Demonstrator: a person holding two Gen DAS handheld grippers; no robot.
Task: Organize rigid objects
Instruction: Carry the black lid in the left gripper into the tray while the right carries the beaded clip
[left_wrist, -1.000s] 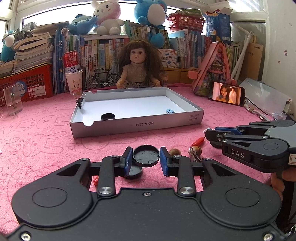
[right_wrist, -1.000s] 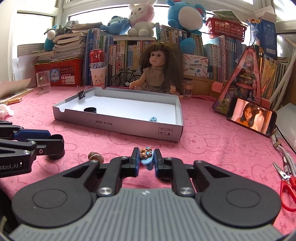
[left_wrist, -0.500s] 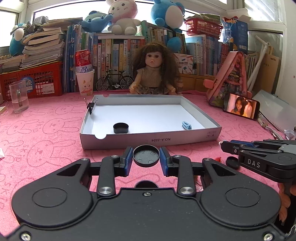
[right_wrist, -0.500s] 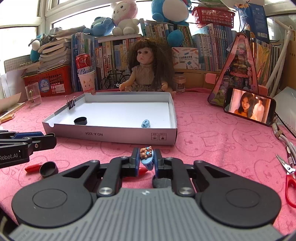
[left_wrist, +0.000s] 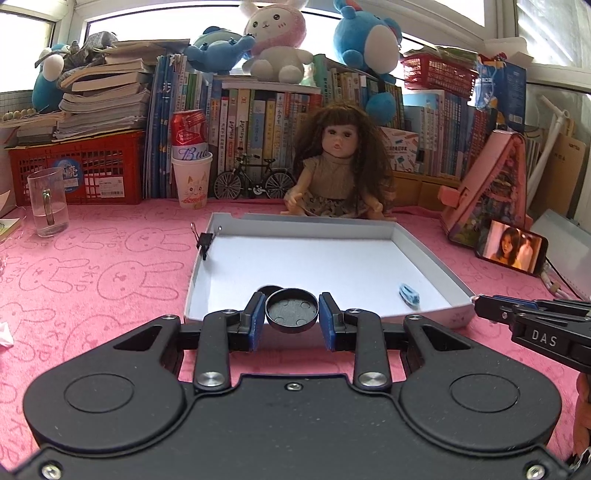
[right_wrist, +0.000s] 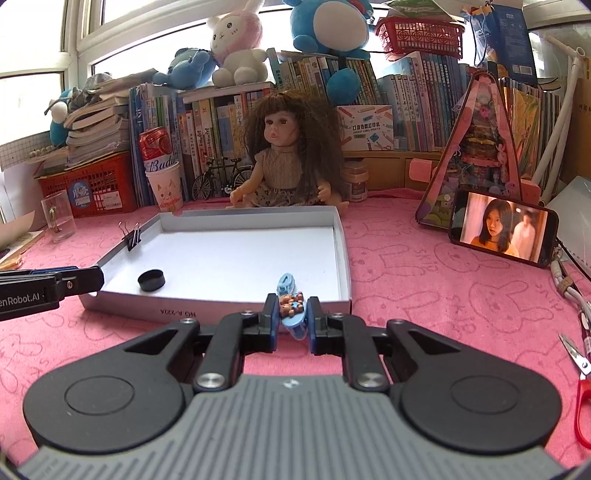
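Both jaws clamped: left on black cap (left_wrist: 291, 309), right on blue clip (right_wrist: 293, 314), possibly hairclip; tray (right_wrist: 343, 258) ahead.

Both claws point slightly downward side by side, the left claw (left_wrist: 291, 319) and right claw (right_wrist: 291, 319) each clamped shut.

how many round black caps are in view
2: one round black plastic cap is gripped in the left tool, the other lies in the white cardboard tray, near its front-left corner. Others may be hidden.
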